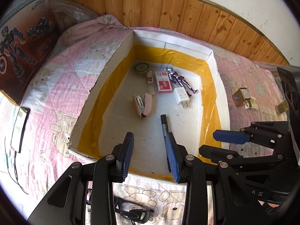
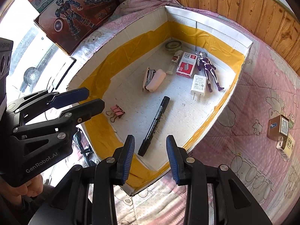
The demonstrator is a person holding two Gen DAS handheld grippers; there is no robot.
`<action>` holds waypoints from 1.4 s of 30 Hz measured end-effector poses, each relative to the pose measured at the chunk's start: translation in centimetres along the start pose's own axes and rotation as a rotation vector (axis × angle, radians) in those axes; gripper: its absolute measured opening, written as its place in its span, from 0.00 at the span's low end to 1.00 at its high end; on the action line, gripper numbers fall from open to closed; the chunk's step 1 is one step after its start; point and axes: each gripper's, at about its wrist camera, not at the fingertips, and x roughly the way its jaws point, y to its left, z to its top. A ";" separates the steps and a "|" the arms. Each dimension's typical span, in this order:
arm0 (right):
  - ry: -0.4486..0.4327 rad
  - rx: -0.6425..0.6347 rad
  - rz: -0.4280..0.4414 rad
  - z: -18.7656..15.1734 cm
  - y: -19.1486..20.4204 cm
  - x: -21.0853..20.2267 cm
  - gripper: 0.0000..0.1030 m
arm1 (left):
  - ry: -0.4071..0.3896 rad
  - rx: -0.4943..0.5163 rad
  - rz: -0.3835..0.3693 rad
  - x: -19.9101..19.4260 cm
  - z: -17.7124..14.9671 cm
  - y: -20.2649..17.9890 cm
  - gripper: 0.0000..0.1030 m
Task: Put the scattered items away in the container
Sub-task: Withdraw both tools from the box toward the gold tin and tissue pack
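The left claw (image 1: 150, 153) hangs over the near end of the container (image 1: 120, 43), its blue pads parted with nothing between them, and the right claw (image 2: 151, 155) hangs beside it over the same end, likewise part open and empty. The container, a shallow white cardboard box lined with yellow tape along its inner walls, lies on a bed (image 1: 56, 78) covered with a pink quilt printed with bears. Inside it, nearest the claws, a black marker (image 2: 154, 125) lies flat on the floor, and a pink binder clip (image 2: 116, 112) sits near the container's left wall. Farther in, at about the middle of the container, lie a pink stapler (image 2: 153, 79) and a white charger plug (image 2: 198, 85). Beyond those, toward the container's far end, lie a red and white staple box (image 2: 185, 65), a small bottle (image 2: 174, 61), a purple and silver figure (image 2: 208, 69) and, in the far corner, a roll of tape (image 2: 173, 45). Outside the container, on the quilt well to its right, small cardboard boxes (image 2: 281, 131) remain scattered. To the container's left a toy robot box (image 2: 75, 16) leans upright.
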 end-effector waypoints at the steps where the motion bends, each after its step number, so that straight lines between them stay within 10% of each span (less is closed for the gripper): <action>1: -0.027 -0.001 -0.002 -0.2 0.0 -0.4 0.36 | -0.009 0.003 0.008 -0.2 0.1 -0.3 0.36; 24: -0.254 0.051 0.062 -4.5 -4.0 -4.5 0.44 | -0.053 -0.043 -0.169 -1.5 0.2 -5.2 0.38; 42: -0.287 0.432 -0.227 -9.4 -24.6 -8.3 0.50 | -0.011 0.021 -0.460 5.4 4.4 -19.7 0.46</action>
